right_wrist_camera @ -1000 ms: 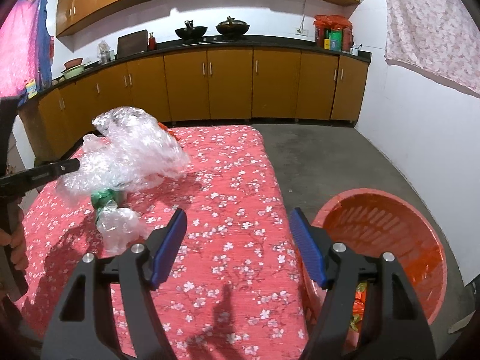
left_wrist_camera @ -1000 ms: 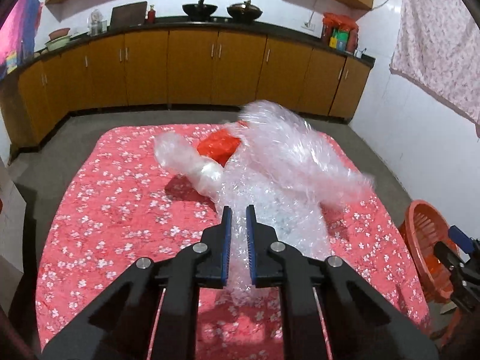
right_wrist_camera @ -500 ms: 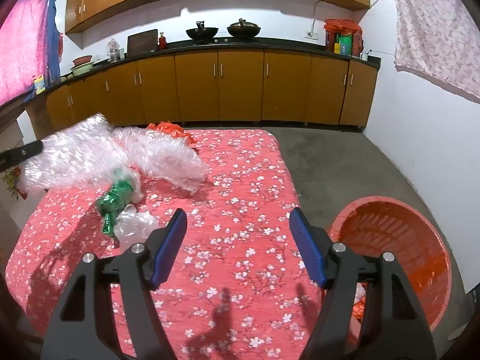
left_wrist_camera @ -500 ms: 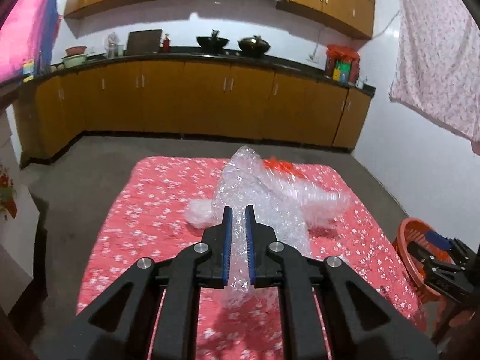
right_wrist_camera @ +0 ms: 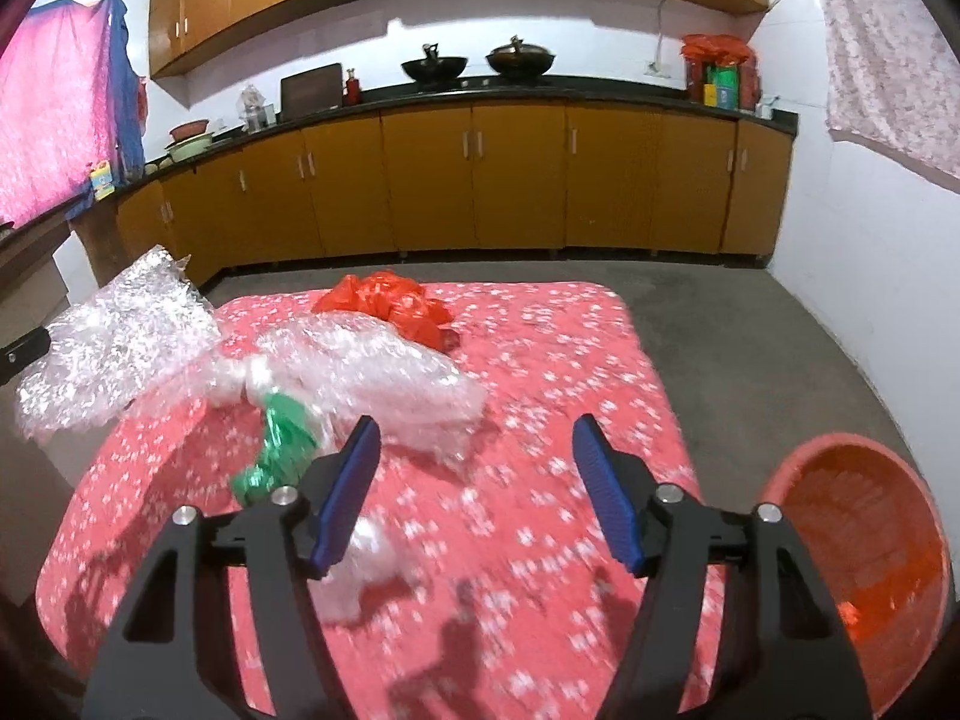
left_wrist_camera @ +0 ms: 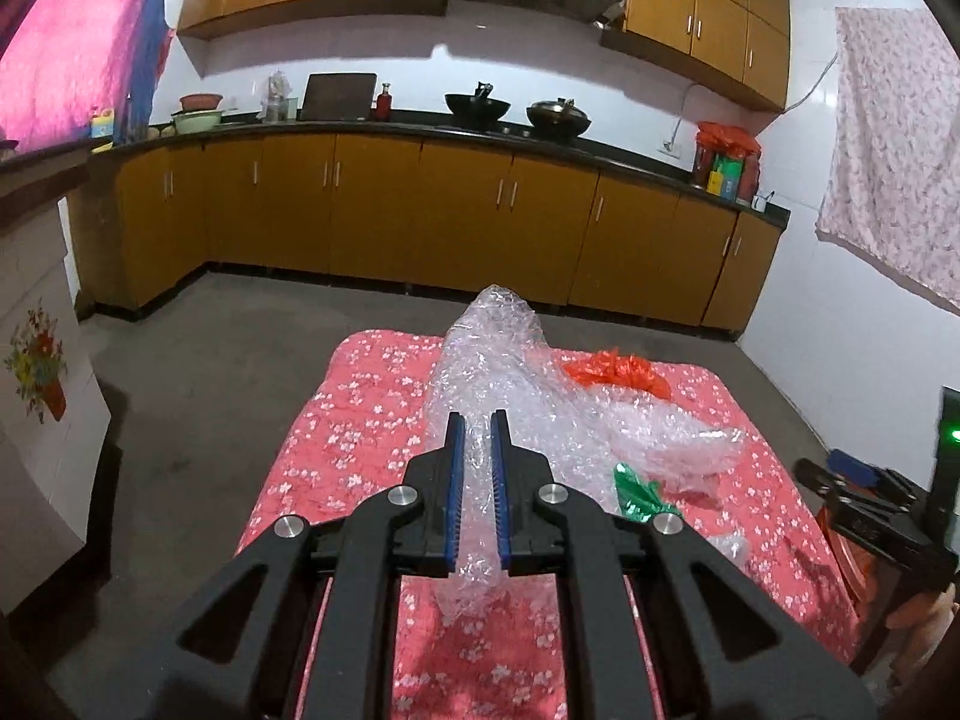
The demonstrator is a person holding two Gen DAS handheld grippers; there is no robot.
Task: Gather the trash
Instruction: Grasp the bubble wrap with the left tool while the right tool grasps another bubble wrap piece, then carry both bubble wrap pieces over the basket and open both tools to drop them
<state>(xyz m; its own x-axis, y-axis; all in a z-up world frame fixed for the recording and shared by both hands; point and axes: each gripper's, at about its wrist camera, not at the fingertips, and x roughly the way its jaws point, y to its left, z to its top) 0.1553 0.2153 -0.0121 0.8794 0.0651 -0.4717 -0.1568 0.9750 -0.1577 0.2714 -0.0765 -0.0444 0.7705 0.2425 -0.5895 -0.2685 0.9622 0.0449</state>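
Observation:
My left gripper (left_wrist_camera: 477, 427) is shut on a long sheet of clear bubble wrap (left_wrist_camera: 510, 396), which lifts off the red flowered tablecloth (left_wrist_camera: 360, 420) and trails toward the right. In the right wrist view the same bubble wrap (right_wrist_camera: 336, 366) stretches from the left edge across the table. My right gripper (right_wrist_camera: 477, 432) hovers over the cloth with its jaws closing and nothing between them; the wrap's end lies just beyond its left finger. A green wrapper (right_wrist_camera: 279, 450), a small clear plastic piece (right_wrist_camera: 372, 558) and an orange plastic bag (right_wrist_camera: 390, 306) lie on the cloth.
An orange basket (right_wrist_camera: 864, 540) stands on the floor at the table's right side. Brown kitchen cabinets (right_wrist_camera: 480, 180) with pots on the counter line the far wall. A grey floor surrounds the table. A white cupboard (left_wrist_camera: 36, 396) stands to the left.
My left gripper has pulled back and up with the bubble wrap, stretching it out long. My right gripper has moved left over the table, toward the wrap and green wrapper, its jaws slightly narrower.

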